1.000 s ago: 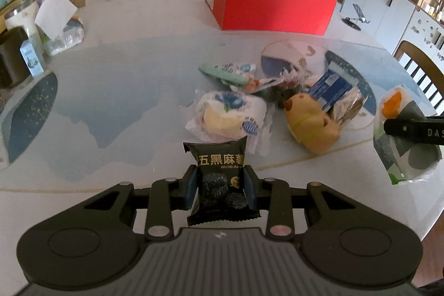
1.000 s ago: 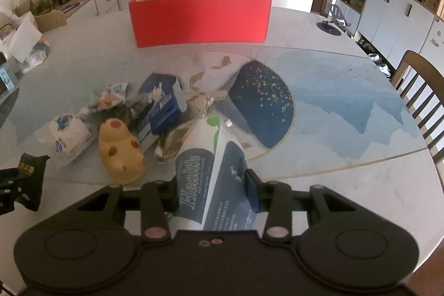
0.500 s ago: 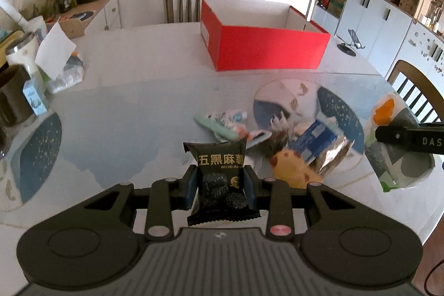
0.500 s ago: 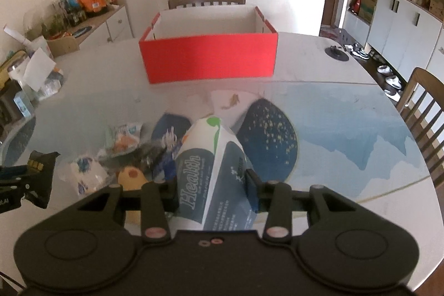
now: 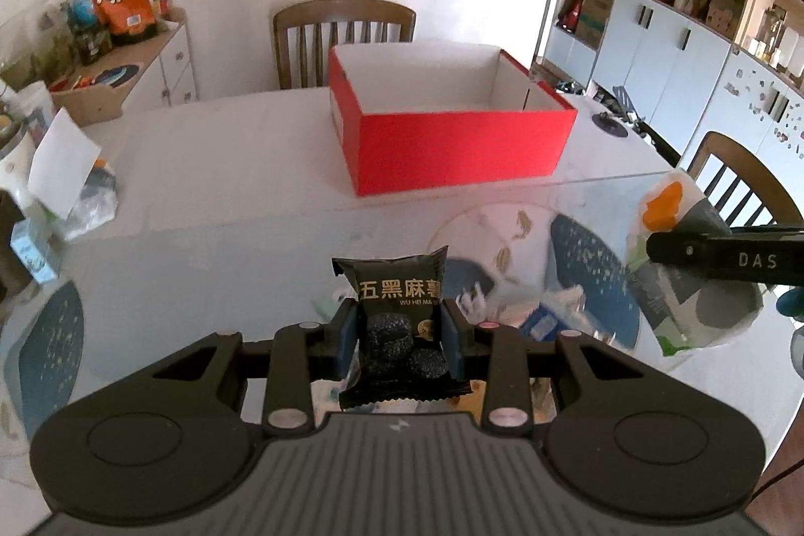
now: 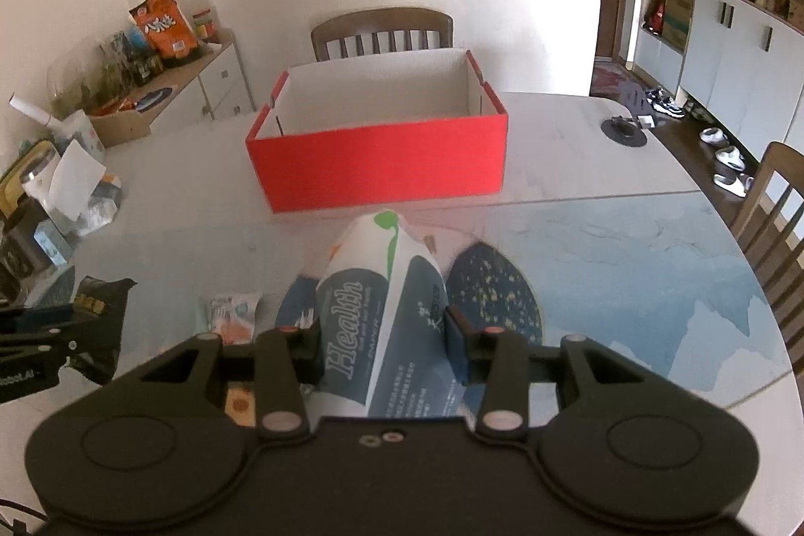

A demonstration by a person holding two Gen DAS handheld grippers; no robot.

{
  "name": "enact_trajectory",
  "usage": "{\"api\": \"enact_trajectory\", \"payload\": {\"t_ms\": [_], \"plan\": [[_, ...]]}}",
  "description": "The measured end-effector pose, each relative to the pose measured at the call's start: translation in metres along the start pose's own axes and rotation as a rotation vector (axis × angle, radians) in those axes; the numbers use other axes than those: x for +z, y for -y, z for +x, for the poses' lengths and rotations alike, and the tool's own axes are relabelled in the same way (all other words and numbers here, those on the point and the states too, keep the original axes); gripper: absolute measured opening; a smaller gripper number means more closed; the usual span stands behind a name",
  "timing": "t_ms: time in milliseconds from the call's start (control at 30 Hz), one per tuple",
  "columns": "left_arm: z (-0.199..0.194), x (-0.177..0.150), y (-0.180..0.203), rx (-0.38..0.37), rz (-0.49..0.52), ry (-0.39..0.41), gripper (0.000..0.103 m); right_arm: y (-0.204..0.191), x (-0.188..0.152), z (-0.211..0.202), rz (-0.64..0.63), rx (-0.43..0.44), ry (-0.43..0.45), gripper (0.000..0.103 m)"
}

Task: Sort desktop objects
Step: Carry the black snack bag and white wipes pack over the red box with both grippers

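Observation:
My left gripper (image 5: 399, 335) is shut on a black snack packet (image 5: 397, 295) with gold lettering, held above the table. My right gripper (image 6: 382, 335) is shut on a white and dark grey "Health" bag (image 6: 382, 285), also held up. The right gripper and its bag (image 5: 693, 285) show at the right of the left wrist view; the left gripper and its packet (image 6: 98, 310) show at the left of the right wrist view. An open red box (image 5: 452, 144) (image 6: 377, 164) with a white inside stands ahead on the table.
Small packets (image 6: 233, 315) (image 5: 542, 320) lie on the table below the grippers, mostly hidden. Clutter sits at the table's left edge (image 5: 65, 184). Wooden chairs stand behind the box (image 5: 344, 33) and at the right (image 6: 774, 204). A cabinet (image 6: 201, 84) stands at the left.
Both grippers have risen and moved forward toward the red box, each still holding its item. The pile of packets has dropped below and behind the fingers.

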State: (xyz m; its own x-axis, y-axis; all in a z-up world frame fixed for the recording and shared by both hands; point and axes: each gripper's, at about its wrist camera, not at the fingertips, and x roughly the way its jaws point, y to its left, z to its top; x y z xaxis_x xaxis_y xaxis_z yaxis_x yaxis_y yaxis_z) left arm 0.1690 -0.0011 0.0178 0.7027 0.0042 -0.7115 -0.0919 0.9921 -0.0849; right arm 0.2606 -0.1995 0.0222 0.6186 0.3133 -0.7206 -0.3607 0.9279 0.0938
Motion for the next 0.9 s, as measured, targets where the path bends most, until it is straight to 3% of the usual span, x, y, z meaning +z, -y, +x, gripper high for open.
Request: {"api": "enact_trajectory", "payload": {"t_ms": [900], "plan": [[0.045, 0.097, 0.044, 0.04, -0.019, 0.022, 0.033, 0.042, 0.108, 0.037, -0.001, 0.152, 0.012, 0.043]]}}
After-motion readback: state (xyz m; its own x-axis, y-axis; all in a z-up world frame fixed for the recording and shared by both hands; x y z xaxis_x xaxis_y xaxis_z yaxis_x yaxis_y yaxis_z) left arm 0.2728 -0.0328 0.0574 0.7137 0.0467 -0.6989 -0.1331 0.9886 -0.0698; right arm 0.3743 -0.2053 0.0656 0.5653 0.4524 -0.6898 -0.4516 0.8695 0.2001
